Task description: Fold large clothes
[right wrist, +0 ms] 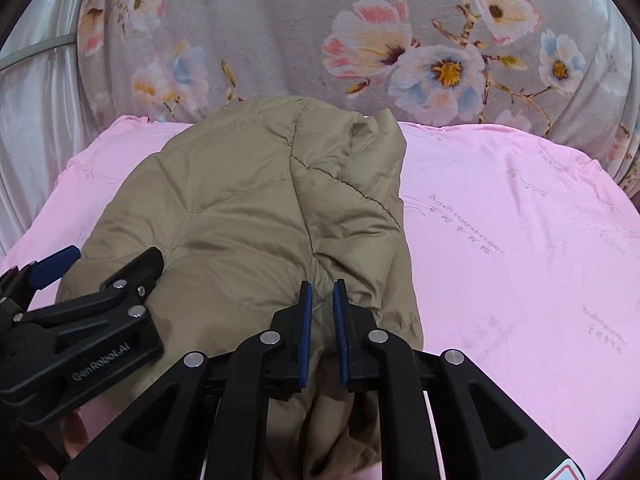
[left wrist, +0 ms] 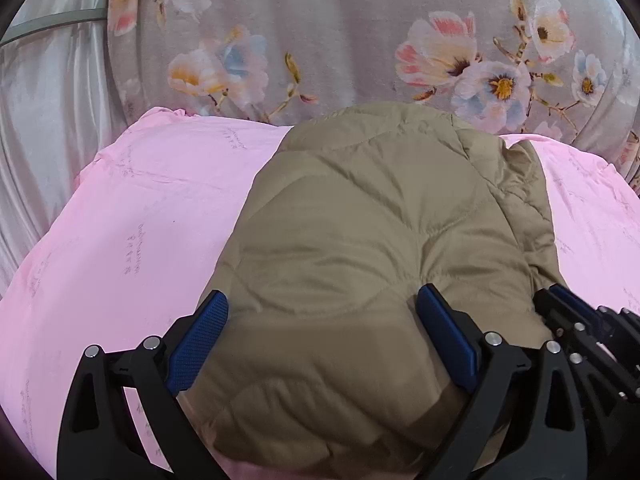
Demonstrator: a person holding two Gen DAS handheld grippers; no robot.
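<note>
One puffy tan jacket point(left wrist: 380, 232) lies folded in a bundle on my pink sheet point(left wrist: 132, 216), near the flowery blanket point(left wrist: 320, 32) | my right gripper point(right wrist: 322, 300) is almost closed, pinching the near edge so the fold stays | my left gripper point(left wrist: 322, 312) is wide open, fingers on both sides of the puffy part, grabbing nothing.

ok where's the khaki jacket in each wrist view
Left wrist: khaki jacket fills centre to bottom, between the open left gripper fingers.
Right wrist: it lies centre-left, the right gripper pinching its near edge.
Shared landmark: the big pink-and-blue flower on the grey blanket behind.
</note>
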